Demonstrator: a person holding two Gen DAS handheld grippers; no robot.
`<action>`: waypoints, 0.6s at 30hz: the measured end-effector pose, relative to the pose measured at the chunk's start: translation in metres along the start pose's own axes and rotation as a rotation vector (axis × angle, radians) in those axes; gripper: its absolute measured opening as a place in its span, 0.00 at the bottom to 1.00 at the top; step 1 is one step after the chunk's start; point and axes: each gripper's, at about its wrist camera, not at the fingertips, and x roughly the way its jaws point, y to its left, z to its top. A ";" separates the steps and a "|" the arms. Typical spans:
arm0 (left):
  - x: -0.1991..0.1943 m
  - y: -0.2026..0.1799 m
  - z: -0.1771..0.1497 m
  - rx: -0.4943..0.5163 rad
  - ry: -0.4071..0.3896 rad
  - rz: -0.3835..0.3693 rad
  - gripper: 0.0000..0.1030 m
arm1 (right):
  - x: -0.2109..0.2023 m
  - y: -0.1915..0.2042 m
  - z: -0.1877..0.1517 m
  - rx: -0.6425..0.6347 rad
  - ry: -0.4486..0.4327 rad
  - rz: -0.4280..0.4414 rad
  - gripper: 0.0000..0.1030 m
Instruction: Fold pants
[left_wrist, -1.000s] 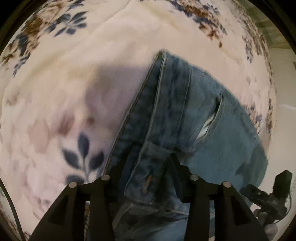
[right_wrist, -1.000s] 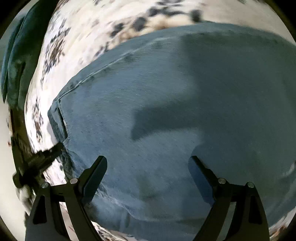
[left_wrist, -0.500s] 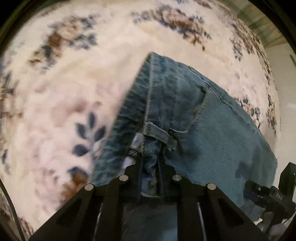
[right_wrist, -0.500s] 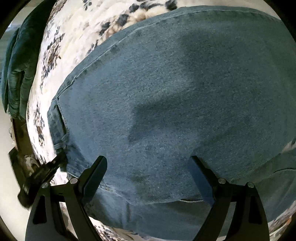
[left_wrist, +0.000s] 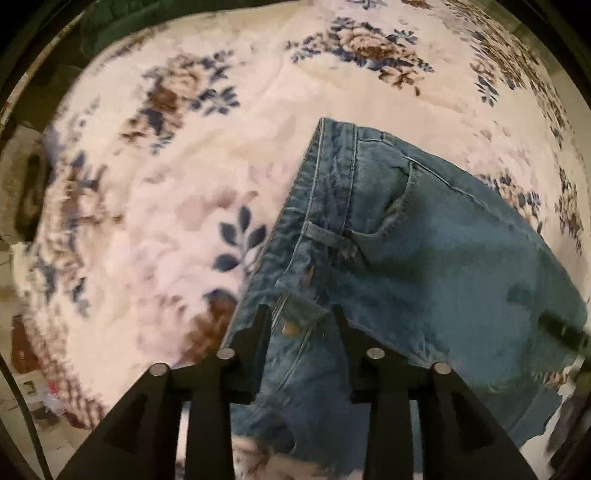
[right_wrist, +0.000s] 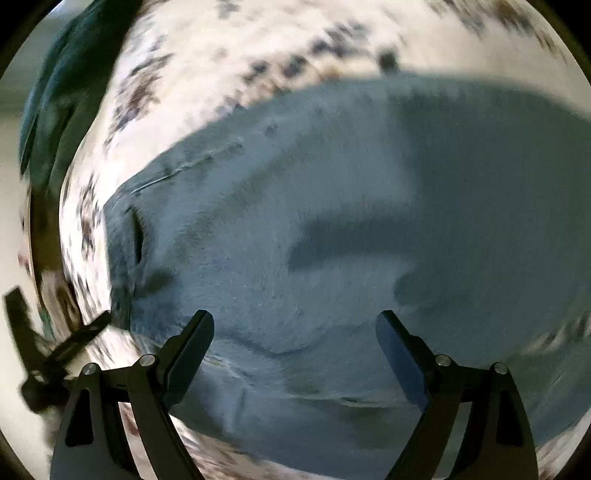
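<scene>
Late stage, by appearance: denim already doubled into stacked layers, final tidying probably left. Nearest, left gripper (left_wrist: 297, 325) pointing down, jaws opening, waistband fold between them, contact unclear. Right gripper (right_wrist: 295, 343) spread wide, empty, poised over smooth cloth. Beyond, jeans (left_wrist: 424, 258) lying on floral blanket (left_wrist: 184, 184), waistband edge toward the far side.

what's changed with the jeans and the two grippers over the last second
The left gripper closed on the waistband of the jeans, then began reopening; its jaws are opening now with denim between them, and more of the floral blanket shows around them. The right gripper stayed wide open above flat denim, holding nothing.
</scene>
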 end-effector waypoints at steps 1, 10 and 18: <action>-0.008 0.018 -0.003 -0.008 -0.013 0.011 0.30 | -0.007 0.002 0.006 -0.047 -0.015 -0.026 0.89; 0.004 -0.079 0.071 0.326 -0.063 -0.136 0.37 | -0.031 0.017 0.076 -0.334 0.019 -0.182 0.89; 0.110 -0.197 0.138 0.894 0.160 0.021 0.37 | 0.031 0.027 0.151 -0.655 0.181 -0.328 0.89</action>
